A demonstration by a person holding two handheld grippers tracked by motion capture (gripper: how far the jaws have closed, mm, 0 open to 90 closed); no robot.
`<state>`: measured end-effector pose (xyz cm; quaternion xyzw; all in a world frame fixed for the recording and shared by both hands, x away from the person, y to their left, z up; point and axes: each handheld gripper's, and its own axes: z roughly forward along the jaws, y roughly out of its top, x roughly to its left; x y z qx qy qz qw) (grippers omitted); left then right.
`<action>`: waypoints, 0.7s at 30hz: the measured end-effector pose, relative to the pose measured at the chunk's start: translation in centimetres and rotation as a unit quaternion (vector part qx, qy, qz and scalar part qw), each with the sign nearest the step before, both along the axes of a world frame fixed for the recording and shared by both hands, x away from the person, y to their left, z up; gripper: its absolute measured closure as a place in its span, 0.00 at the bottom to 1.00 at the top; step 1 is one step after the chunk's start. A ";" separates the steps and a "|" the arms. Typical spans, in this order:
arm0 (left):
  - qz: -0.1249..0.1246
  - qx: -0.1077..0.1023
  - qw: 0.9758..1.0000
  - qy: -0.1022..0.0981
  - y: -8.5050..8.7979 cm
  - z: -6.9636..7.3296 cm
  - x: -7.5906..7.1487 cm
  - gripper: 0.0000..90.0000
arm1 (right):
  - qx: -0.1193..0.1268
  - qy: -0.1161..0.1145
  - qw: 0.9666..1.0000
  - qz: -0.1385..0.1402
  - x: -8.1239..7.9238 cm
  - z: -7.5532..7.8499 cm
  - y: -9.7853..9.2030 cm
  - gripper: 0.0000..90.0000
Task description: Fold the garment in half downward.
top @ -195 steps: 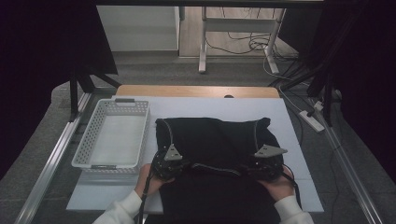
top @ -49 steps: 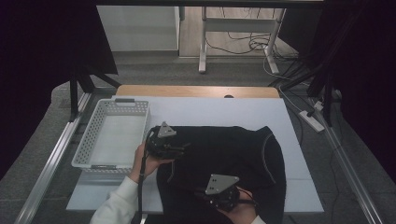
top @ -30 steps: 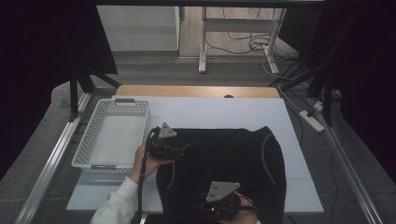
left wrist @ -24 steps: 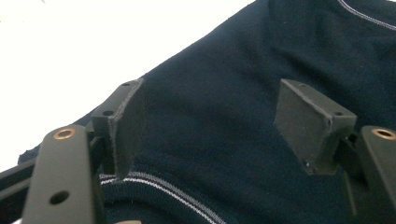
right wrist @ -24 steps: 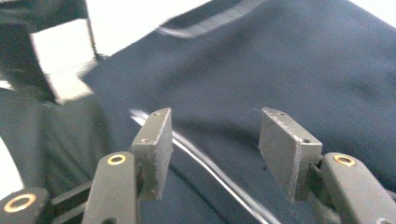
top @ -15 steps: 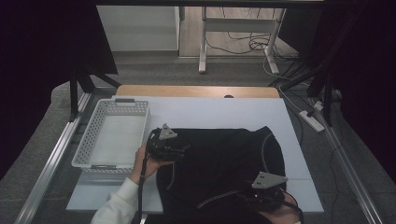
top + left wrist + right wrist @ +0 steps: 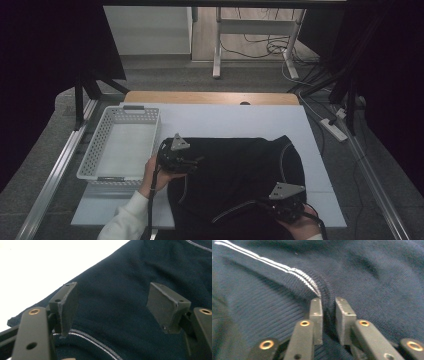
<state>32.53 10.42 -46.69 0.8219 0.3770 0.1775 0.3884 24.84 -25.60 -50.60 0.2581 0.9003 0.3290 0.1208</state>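
Note:
A dark navy sweater [image 7: 240, 170] lies spread on the white table top [image 7: 225, 117]. My left gripper [image 7: 197, 161] rests at the sweater's left side, its jaws open and spread over the fabric [image 7: 140, 270] with nothing pinched between them [image 7: 112, 305]. My right gripper [image 7: 267, 204] is at the near right part of the sweater. Its jaws have just been closing and now pinch a fold of the ribbed, white-striped edge [image 7: 287, 267], so the right gripper [image 7: 327, 312] is shut on the sweater.
A white perforated basket [image 7: 87, 160] stands on the table to the left of the sweater, close to my left hand. Bare table shows behind the sweater. A metal frame rail [image 7: 50, 175] runs along the left side.
My right gripper slid right along the sweater's near edge and closed on the striped hem. The left gripper stayed where it was, still open.

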 end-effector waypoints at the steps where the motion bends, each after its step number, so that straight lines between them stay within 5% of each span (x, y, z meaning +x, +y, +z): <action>1: 0.000 0.000 1.000 0.000 0.0 0.0 0.0 0.29 | 0.002 0.001 1.000 0.005 -0.4 0.2 0.0 0.88; 10: 0.003 -0.003 1.000 0.000 0.4 0.0 0.0 0.29 | 0.026 0.003 0.999 0.031 -4.5 1.6 0.2 0.90; 15: 0.004 -0.003 1.000 -0.001 0.4 0.1 0.0 0.29 | 0.013 0.016 0.999 0.041 -4.9 0.7 0.7 0.89; 21: 0.001 0.002 1.000 0.001 0.2 -0.1 0.0 0.29 | 0.035 0.012 0.999 0.029 -4.6 0.9 0.4 0.58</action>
